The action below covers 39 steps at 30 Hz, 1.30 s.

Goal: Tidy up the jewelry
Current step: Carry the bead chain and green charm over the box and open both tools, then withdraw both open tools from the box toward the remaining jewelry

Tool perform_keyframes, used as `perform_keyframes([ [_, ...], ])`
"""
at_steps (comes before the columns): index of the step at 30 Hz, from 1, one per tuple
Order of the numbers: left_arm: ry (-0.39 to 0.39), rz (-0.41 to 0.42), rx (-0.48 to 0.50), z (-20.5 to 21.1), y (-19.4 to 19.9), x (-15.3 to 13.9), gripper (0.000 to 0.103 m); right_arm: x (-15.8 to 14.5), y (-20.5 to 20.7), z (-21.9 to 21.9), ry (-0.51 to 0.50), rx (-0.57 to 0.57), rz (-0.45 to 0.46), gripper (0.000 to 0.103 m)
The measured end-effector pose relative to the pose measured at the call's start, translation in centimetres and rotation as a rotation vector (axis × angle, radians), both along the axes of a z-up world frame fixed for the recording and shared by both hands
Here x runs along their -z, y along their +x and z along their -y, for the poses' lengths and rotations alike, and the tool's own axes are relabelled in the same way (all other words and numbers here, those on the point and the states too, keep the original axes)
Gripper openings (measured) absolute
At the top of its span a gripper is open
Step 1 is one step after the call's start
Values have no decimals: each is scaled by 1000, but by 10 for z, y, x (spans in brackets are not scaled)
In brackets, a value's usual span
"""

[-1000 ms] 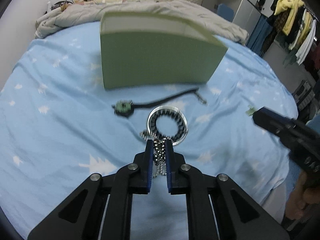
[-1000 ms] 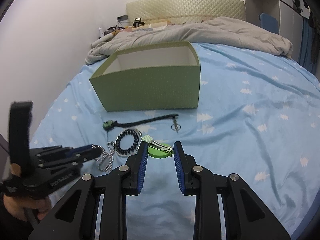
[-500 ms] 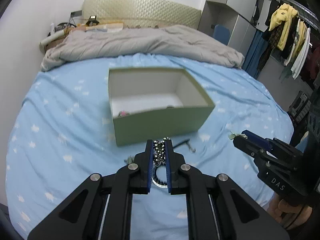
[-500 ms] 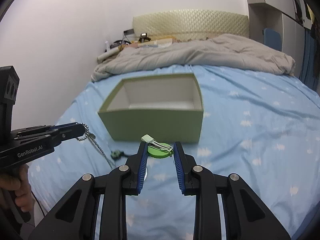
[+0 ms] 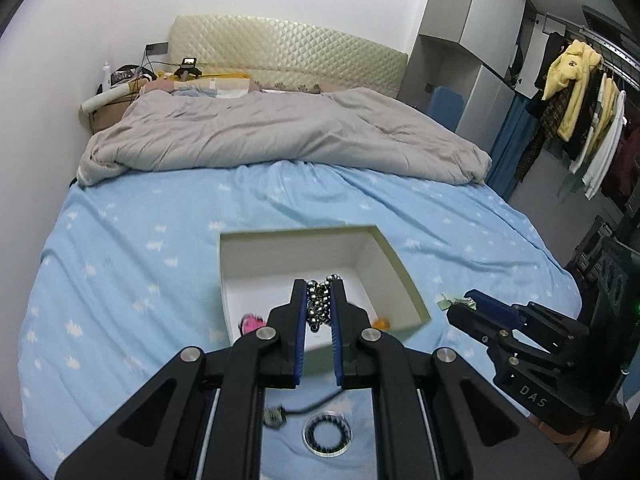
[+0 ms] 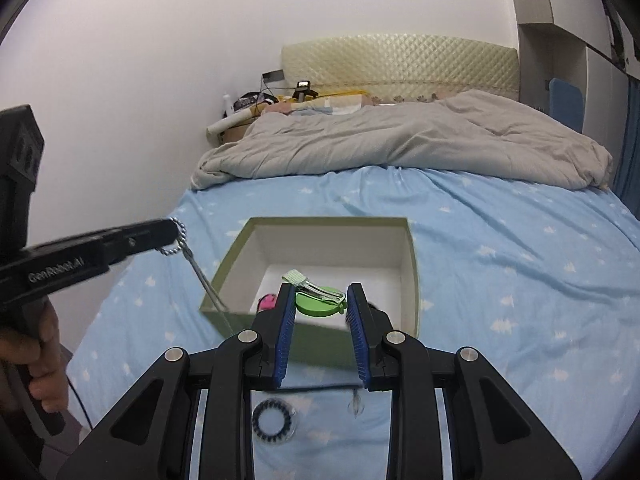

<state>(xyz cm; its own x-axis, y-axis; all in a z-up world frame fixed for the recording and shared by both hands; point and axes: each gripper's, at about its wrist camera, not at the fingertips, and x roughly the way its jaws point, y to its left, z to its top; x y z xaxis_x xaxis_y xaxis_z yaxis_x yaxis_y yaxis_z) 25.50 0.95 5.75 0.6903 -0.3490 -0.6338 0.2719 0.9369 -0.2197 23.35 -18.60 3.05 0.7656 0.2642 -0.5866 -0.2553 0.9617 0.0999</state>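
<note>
In the left wrist view my left gripper (image 5: 319,286) is shut on a silver ball chain (image 5: 318,306), bunched between its pads above the open green box (image 5: 404,280). In the right wrist view the same left gripper (image 6: 168,232) holds the chain (image 6: 180,242), whose tail hangs down beside the box's left wall. My right gripper (image 6: 319,292) is shut on a round green hair clip (image 6: 318,305) with a silver clasp, over the box's (image 6: 328,222) front edge. A pink item (image 6: 267,301) and an orange item (image 5: 382,324) lie inside the box.
A black bead bracelet (image 5: 326,434) in a clear ring and a black cord necklace (image 5: 276,416) with a green pendant lie on the blue sheet in front of the box. A grey duvet (image 5: 280,136) covers the far half of the bed. Clothes (image 5: 576,92) hang at the right.
Both grippers have risen from the sheet and moved forward over the box, carrying the chain and the green clip. The bracelet and cord necklace stay on the bed.
</note>
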Motion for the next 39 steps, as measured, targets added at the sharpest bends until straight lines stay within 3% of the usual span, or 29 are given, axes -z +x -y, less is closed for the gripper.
perform_keyframes([
  [4, 18, -23, -3, 2, 23, 7, 11, 5, 30, -1, -4, -10, -50, 24],
  [10, 60, -105, -2, 7, 55, 41, 11, 37, 72, 1, -22, -8, -159, 24],
  [20, 85, -206, 10, 10, 73, 84, 11, 77, 103, -1, -44, -20, -255, 25],
  [23, 77, -217, 13, 9, 76, 84, 12, 78, 106, 0, -32, -19, -263, 35],
  [25, 90, -212, -3, 8, 76, 81, 22, 75, 105, 1, -24, -21, -258, 35],
  [27, 91, -195, -18, 5, 74, 74, 60, 71, 103, 3, -20, -18, -248, 35],
  [28, 83, -183, -18, 4, 72, 71, 65, 68, 101, 3, -17, -17, -242, 35],
  [39, 60, -82, -13, -5, 18, 29, 67, 23, 43, 11, -8, -10, -112, 35],
])
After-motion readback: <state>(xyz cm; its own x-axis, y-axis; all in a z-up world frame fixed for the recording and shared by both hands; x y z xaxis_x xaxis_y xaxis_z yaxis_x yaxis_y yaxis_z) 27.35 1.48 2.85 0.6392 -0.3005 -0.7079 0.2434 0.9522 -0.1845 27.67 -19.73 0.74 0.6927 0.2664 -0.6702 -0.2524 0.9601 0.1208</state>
